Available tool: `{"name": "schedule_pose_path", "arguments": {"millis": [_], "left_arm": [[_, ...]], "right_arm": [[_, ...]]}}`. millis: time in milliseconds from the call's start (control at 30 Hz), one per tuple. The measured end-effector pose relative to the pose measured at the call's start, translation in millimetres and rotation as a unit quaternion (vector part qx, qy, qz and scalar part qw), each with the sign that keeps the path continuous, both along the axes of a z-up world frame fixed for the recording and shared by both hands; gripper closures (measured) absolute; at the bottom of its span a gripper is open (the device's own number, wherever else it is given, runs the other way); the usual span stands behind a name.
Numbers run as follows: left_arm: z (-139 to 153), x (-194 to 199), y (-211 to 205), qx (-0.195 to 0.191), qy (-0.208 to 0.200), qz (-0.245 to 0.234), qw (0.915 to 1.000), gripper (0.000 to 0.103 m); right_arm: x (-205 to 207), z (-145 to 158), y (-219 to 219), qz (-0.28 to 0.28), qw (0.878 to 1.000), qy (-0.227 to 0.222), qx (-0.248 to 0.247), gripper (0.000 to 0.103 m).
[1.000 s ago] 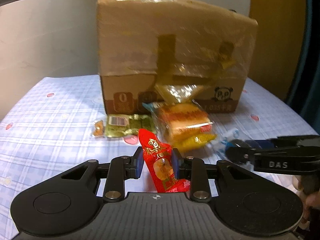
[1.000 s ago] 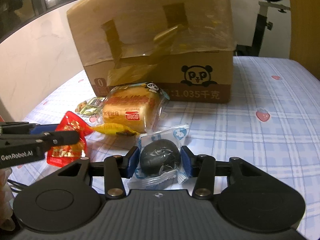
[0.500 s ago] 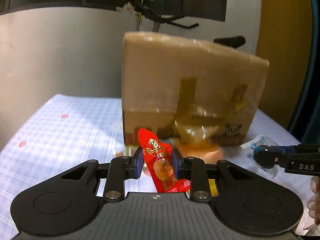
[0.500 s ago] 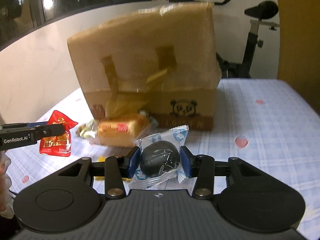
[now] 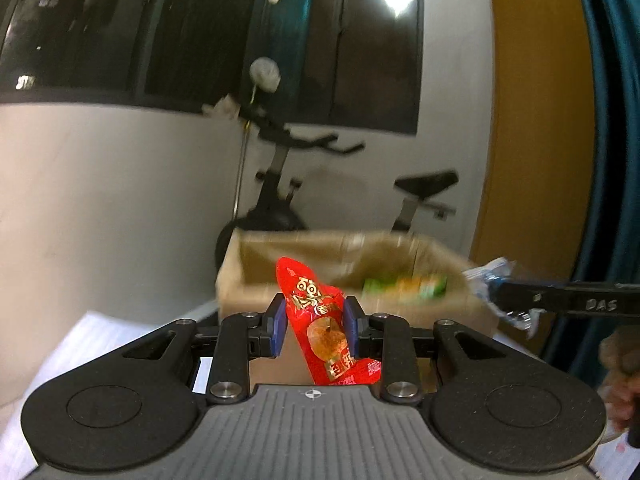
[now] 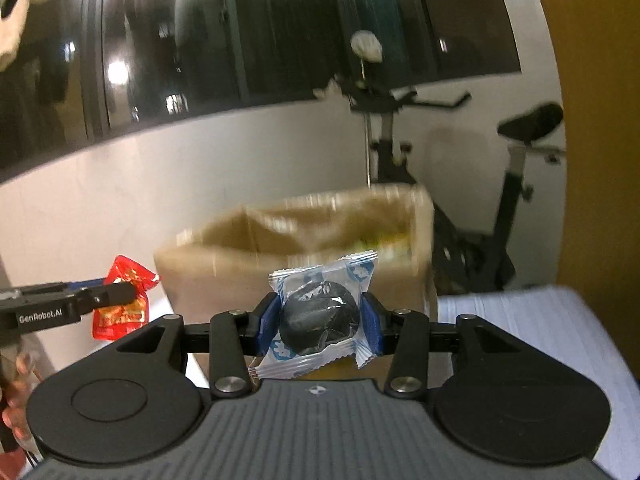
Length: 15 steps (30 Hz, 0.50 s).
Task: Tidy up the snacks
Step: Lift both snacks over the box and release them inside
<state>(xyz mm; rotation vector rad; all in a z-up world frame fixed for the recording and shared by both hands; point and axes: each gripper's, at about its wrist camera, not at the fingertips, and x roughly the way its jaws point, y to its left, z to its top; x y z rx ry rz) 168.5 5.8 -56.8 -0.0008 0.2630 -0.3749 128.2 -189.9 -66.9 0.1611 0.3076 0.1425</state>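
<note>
Red snack (image 5: 326, 326) sits clamped in the left gripper (image 5: 315, 326), dark snack (image 6: 318, 316) in the right gripper (image 6: 318, 318), box (image 6: 296, 256) open ahead of both.

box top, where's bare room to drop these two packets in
Inside the box, the left and middle look bare behind the red packet. Green and orange snacks crowd its right side. The dark bun packet sits level with the front rim; blur hides the floor.

surface: checked cloth (image 6: 532, 320) (pale blue) | on it: open cardboard box (image 6: 224, 276), blurred
</note>
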Motion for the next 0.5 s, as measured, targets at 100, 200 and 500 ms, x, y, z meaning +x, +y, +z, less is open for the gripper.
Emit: {"name": "schedule_pose_path", "arguments": {"millis": [100, 200, 500], "left_arm": [[21.7, 20.4, -14.2, 0.009, -0.025, -0.002, 0.9996, 0.072], [37.0, 49.8, -26.5, 0.009, -0.039, 0.003, 0.9992, 0.072], [30.8, 109.4, -50.9, 0.056, 0.0, 0.022, 0.9982, 0.071]], "right_arm": [[25.3, 23.5, -1.6, 0.002, 1.0, -0.018, -0.01, 0.057], [55.1, 35.2, -2.7, -0.006, 1.0, -0.02, -0.023, 0.057], [117.9, 20.8, 6.7, -0.022, 0.997, 0.025, -0.071, 0.057]]}}
